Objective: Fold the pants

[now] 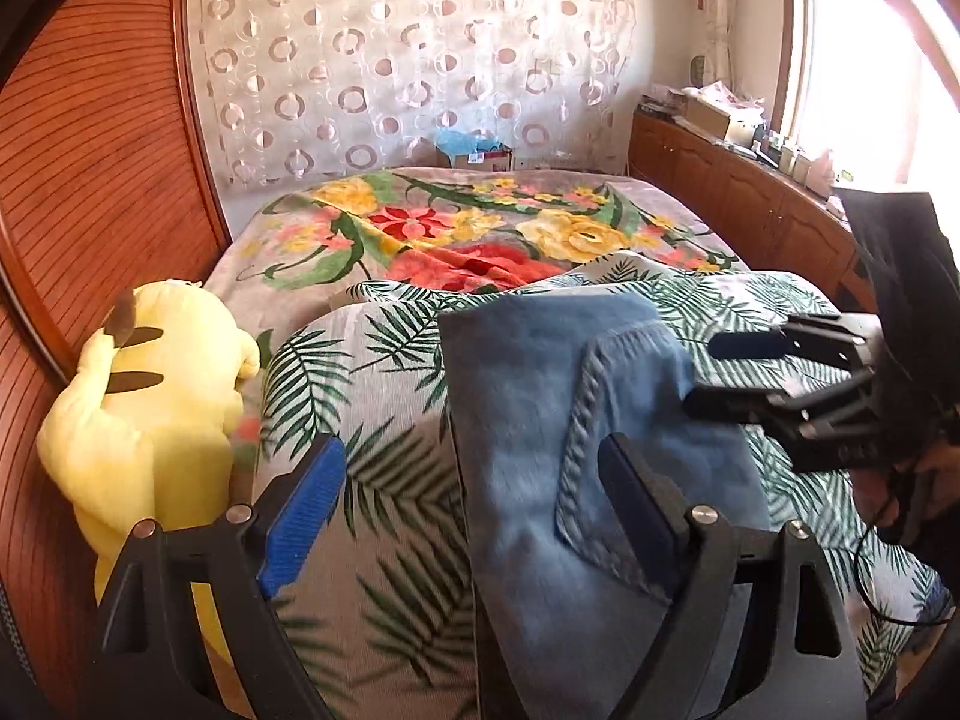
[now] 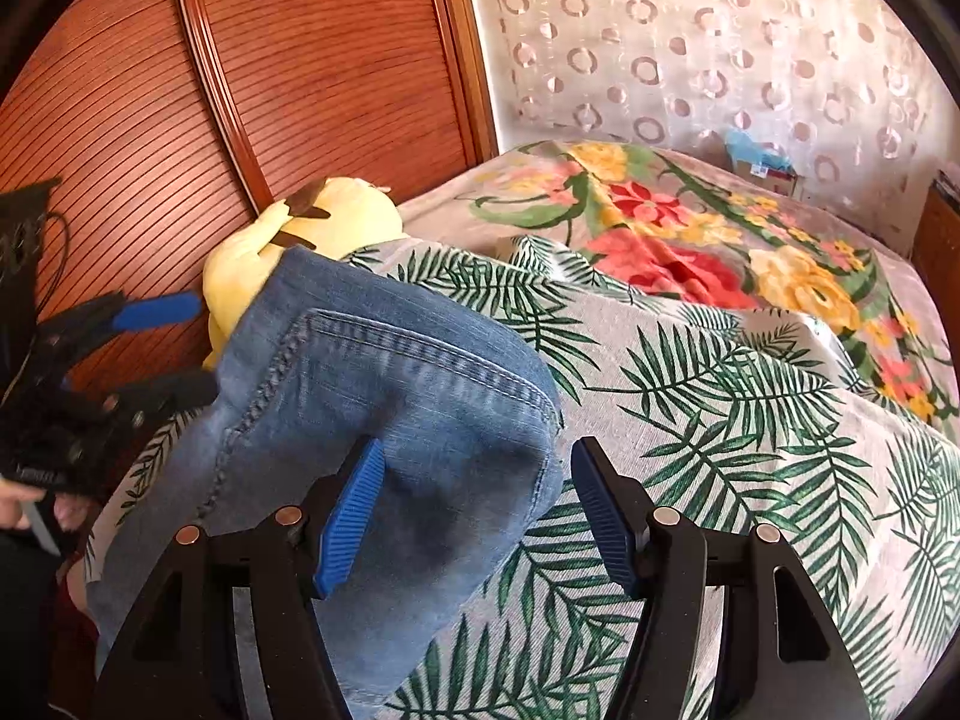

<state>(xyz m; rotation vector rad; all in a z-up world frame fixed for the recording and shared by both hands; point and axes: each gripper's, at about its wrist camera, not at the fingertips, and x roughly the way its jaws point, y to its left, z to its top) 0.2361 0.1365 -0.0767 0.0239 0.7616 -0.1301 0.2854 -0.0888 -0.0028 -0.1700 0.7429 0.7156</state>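
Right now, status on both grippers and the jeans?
Left gripper open, right gripper open, nothing held. Folded blue denim jeans flat on leaf-print sheet. Yellow plush toy alongside, clear.

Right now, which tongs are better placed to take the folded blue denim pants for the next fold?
Probably the right tongs. Their open jaws already straddle the near corner of the folded blue denim pants. The left tongs, also open, have mostly palm-leaf bedcover between them, with only the pants' edge.
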